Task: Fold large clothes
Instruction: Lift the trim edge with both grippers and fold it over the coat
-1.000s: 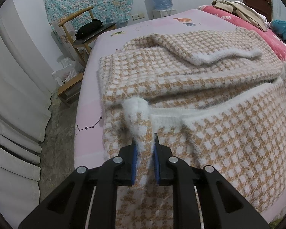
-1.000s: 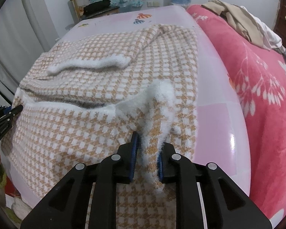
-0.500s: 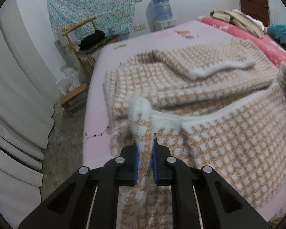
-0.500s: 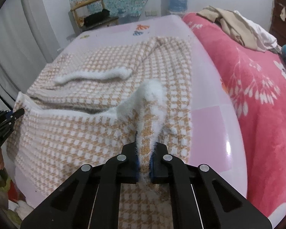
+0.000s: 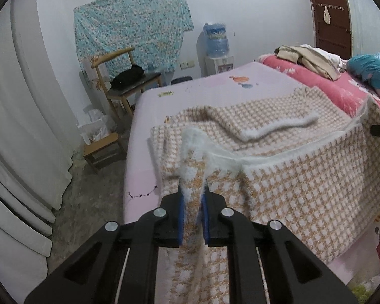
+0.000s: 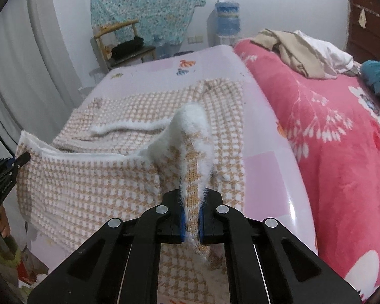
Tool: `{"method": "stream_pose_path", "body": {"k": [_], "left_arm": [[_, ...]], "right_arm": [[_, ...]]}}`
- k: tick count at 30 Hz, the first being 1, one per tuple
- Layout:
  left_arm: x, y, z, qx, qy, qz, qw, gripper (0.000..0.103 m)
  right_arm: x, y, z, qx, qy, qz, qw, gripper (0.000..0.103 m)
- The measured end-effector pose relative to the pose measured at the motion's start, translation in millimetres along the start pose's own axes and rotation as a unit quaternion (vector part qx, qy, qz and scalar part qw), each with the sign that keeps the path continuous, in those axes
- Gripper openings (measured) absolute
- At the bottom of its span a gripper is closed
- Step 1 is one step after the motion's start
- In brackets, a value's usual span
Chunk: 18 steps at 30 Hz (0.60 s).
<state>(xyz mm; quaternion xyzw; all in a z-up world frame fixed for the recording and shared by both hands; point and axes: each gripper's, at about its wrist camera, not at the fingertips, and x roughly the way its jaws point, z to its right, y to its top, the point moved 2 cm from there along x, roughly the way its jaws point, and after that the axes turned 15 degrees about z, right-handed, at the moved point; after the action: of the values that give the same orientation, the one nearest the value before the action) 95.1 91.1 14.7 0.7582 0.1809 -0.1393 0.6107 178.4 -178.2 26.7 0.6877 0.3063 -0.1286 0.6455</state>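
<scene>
A large tan-and-white houndstooth knit garment (image 5: 299, 190) with fuzzy white trim lies across the pink bed (image 5: 215, 88). My left gripper (image 5: 192, 197) is shut on the garment's near left corner, which stands up in a fuzzy peak. My right gripper (image 6: 190, 197) is shut on the near right corner of the same garment (image 6: 88, 185). The near edge hangs lifted between the two grippers above the part still lying flat. A white-trimmed sleeve (image 5: 278, 129) rests on the flat part. The left gripper (image 6: 20, 159) shows at the far left of the right wrist view.
A red floral blanket (image 6: 329, 139) with a pile of beige and white clothes (image 6: 299, 50) covers the bed's right side. A wooden chair (image 5: 124, 81), a low stool (image 5: 101, 149) and a water dispenser (image 5: 216, 43) stand beyond the bed. White curtains (image 5: 17, 126) hang at the left.
Both grippers have risen and pulled back, lifting the garment's near edge off the bed. The right jaws have closed tighter on the corner.
</scene>
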Motion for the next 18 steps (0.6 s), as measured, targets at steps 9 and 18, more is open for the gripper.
{"method": "stream_pose_path", "body": {"k": [9, 18], "left_arm": [[-13, 17, -1, 0.003, 0.003, 0.034, 0.9994, 0.011], [-18, 35, -3, 0.009, 0.003, 0.063, 0.9979, 0.011]], "right_arm": [[-12, 8, 5, 0.008, 0.001, 0.019, 1.0, 0.005], [-19, 23, 4, 0.011, 0.006, 0.046, 0.999, 0.005]]}}
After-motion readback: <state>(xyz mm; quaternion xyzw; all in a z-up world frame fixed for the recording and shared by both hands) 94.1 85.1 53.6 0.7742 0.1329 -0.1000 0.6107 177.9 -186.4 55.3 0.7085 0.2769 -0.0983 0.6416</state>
